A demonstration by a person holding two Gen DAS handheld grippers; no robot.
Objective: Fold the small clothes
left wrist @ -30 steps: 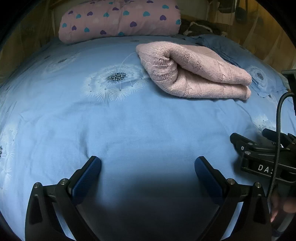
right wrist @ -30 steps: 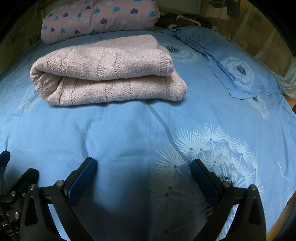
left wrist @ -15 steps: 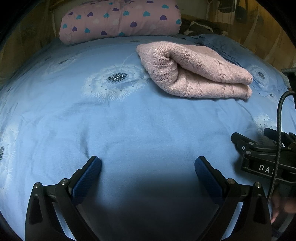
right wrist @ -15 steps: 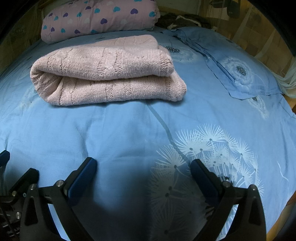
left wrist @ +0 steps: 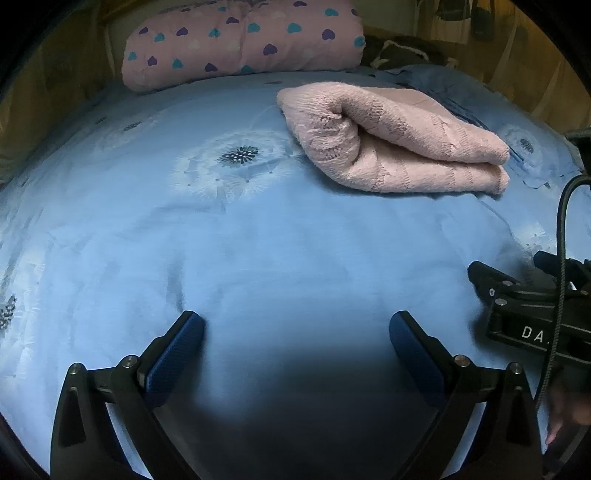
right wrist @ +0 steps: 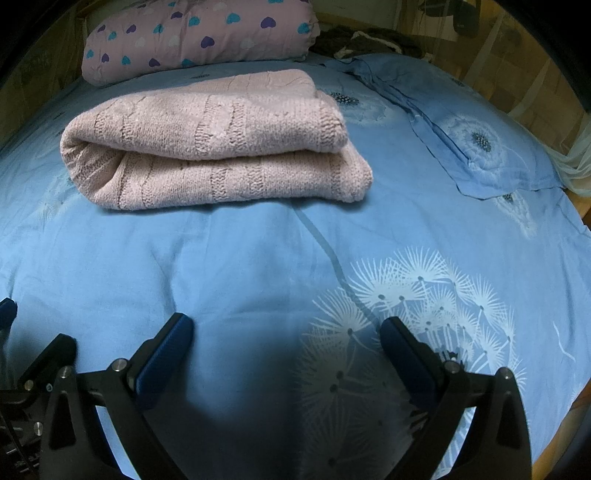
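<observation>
A pink knitted sweater (left wrist: 391,144) lies folded in a thick bundle on the blue bedsheet (left wrist: 258,240). It also shows in the right wrist view (right wrist: 214,144), ahead and to the left. My left gripper (left wrist: 295,326) is open and empty, low over the sheet, well short of the sweater. My right gripper (right wrist: 286,325) is open and empty, also short of the sweater. The right gripper's body (left wrist: 535,306) shows at the right edge of the left wrist view.
A pink pillow with heart prints (left wrist: 240,40) lies at the head of the bed (right wrist: 195,33). A blue pillowcase (right wrist: 476,140) lies at the right. Dark clothes (right wrist: 365,40) sit behind it. The bed's right edge (right wrist: 580,206) meets a wooden floor.
Both views have shifted very slightly; the sweater sits a touch lower in each frame. Both grippers stay open and empty.
</observation>
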